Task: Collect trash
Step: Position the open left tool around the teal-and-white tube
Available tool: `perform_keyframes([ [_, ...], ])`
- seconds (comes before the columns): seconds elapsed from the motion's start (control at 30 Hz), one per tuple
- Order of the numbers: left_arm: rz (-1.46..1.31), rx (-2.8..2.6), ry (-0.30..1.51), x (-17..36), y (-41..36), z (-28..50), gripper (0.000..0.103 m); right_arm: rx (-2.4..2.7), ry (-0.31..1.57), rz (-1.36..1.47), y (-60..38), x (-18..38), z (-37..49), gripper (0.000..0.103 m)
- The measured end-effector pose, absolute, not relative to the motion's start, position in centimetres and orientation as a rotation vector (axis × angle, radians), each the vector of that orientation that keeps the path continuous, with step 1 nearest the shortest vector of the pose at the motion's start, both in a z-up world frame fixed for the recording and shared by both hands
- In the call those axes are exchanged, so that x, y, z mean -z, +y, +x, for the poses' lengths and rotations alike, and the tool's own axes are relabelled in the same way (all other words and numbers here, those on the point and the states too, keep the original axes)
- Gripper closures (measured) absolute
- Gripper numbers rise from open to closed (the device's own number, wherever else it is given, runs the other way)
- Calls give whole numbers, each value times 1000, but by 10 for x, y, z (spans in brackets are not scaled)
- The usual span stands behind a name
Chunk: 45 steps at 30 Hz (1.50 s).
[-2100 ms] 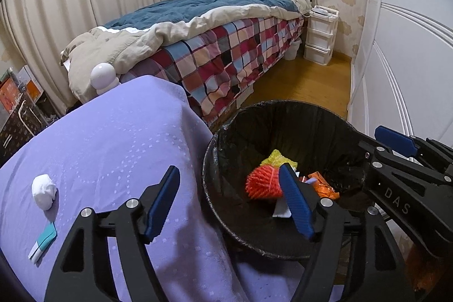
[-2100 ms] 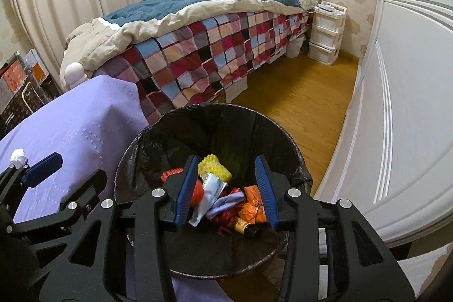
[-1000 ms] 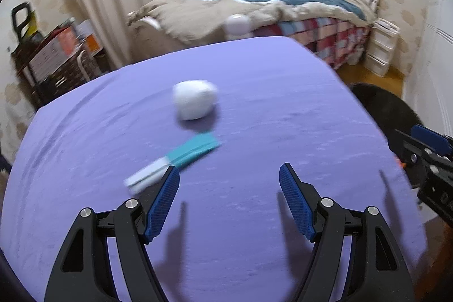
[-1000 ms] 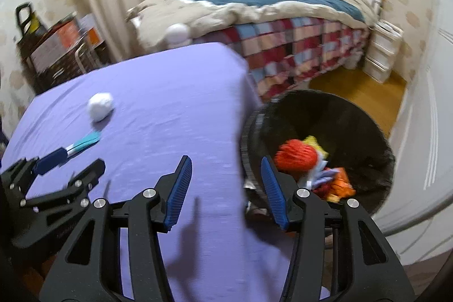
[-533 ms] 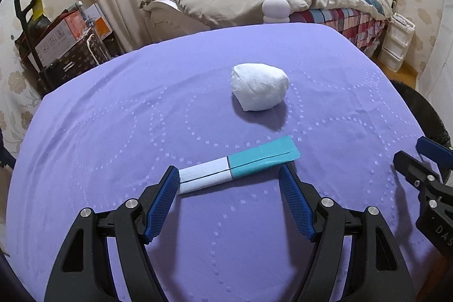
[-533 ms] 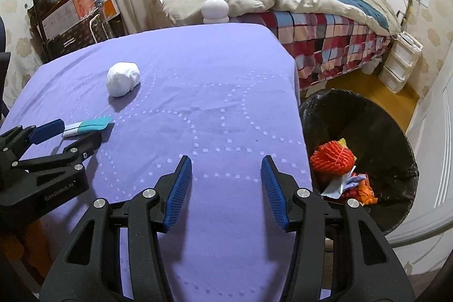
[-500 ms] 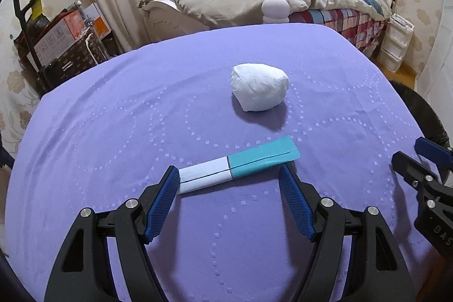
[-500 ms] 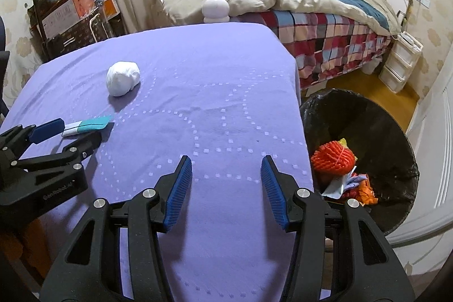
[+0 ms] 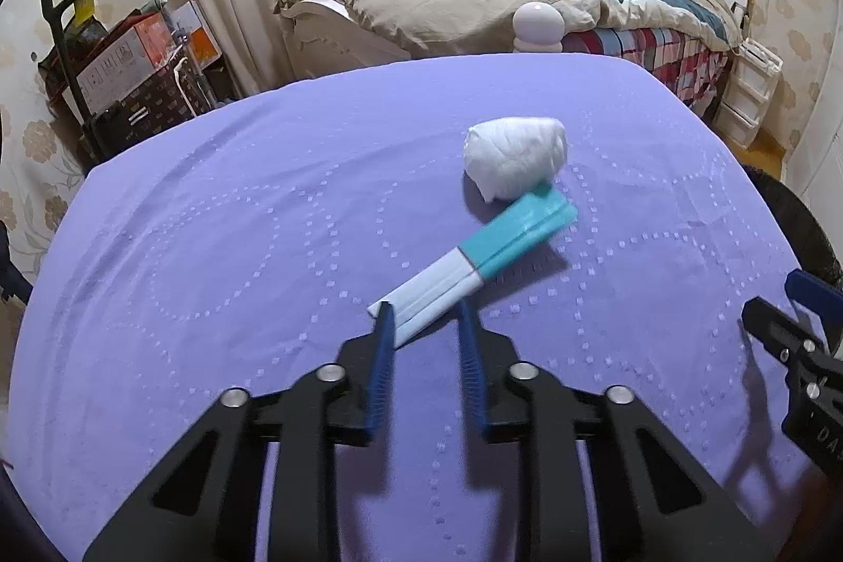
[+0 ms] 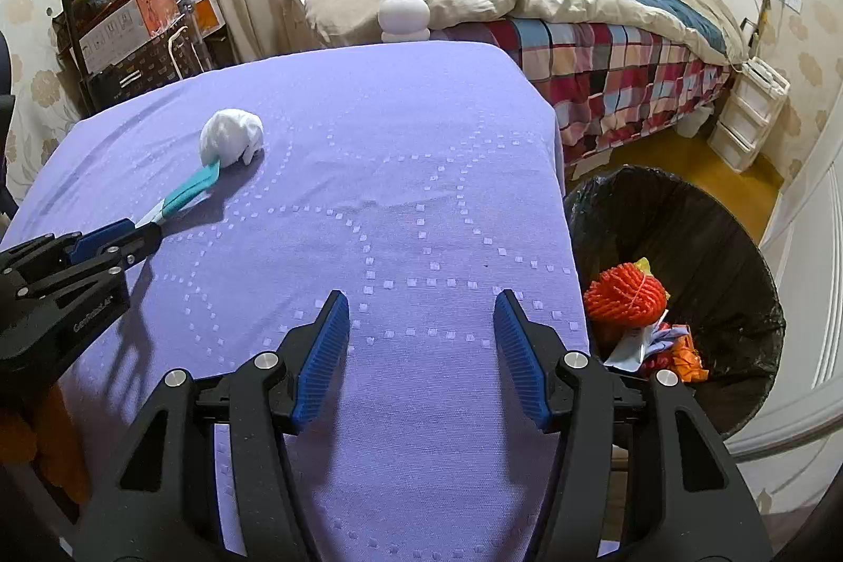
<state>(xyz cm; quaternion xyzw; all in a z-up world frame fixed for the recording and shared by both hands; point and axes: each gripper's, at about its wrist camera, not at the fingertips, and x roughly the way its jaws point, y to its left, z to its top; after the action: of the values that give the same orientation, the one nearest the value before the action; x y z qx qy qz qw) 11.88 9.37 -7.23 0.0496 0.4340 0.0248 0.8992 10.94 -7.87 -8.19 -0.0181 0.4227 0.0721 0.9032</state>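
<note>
A flat teal and white wrapper (image 9: pixel 474 262) lies on the purple tablecloth (image 9: pixel 211 204). My left gripper (image 9: pixel 424 317) is shut on the wrapper's white end; its teal end touches a crumpled white paper ball (image 9: pixel 515 156). In the right wrist view the wrapper (image 10: pixel 184 193), the ball (image 10: pixel 232 137) and the left gripper (image 10: pixel 134 235) show at far left. My right gripper (image 10: pixel 421 325) is open and empty over the table's near right part. The black-lined trash bin (image 10: pixel 685 214) stands on the floor right of the table and holds an orange mesh ball (image 10: pixel 624 296) and other scraps.
A bed with a plaid cover (image 10: pixel 606 61) stands behind the table. A white round lamp (image 10: pixel 404 17) sits at the table's far edge. Boxes and a trolley (image 10: pixel 105 30) stand at the back left. A white wardrobe (image 10: pixel 811 298) is beside the bin.
My left gripper has closed on the white end of the wrapper, which has swung so its teal end now touches the paper ball. The right gripper has barely moved.
</note>
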Motion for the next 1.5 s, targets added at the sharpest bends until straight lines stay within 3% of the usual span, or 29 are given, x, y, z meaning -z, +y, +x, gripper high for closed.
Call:
perform_keyframes([
  [0.13,122,-37,895,72,93,111,91,-151,872,-28,-80,82,110,47],
  [0.47,134,-11,898,72,91,101,91,-151,871,-23,-82,81,109,47],
  [0.6,94,-17,895,70,92,105,62,-148,870,-12,-85,81,108,47],
  [0.73,64,-15,893,68,89,109,46,-147,870,-17,-86,82,107,46],
  [1.5,9,-94,923,70,82,119,38,-137,880,-34,-79,85,134,41],
])
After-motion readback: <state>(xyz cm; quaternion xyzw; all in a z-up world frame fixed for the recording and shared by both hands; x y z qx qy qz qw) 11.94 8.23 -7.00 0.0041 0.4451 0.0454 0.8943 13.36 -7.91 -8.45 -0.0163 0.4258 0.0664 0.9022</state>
